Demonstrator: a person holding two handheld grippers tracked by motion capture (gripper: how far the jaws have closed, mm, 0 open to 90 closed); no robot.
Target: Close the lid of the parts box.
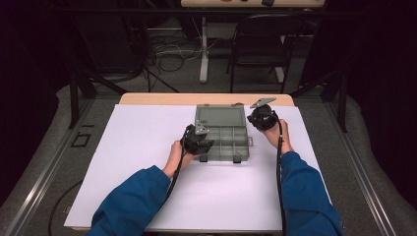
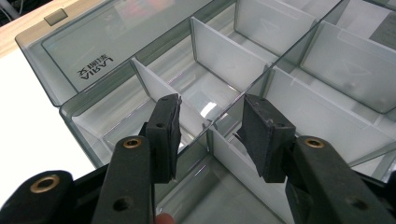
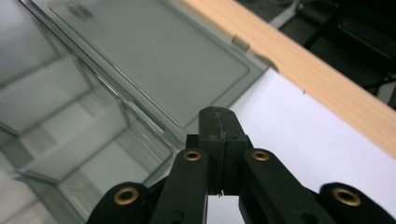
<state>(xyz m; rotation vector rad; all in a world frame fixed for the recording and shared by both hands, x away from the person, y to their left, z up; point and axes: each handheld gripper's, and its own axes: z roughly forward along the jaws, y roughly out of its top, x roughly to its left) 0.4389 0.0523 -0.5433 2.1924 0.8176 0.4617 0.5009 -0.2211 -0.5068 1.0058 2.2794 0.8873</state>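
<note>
Blue sleeves cover both forearms. Each hand carries a black two-jaw gripper, left gripper and right gripper, topped by a grey three-cornered plate and trailing a black cable. Brass-coloured rivets stud the jaw arms; flat black pads face the tips.

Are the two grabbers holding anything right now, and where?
The left gripper straddles a wall of the clear divider box, jaws not visibly pressing it. The right gripper is shut on nothing, beside the box.
</note>
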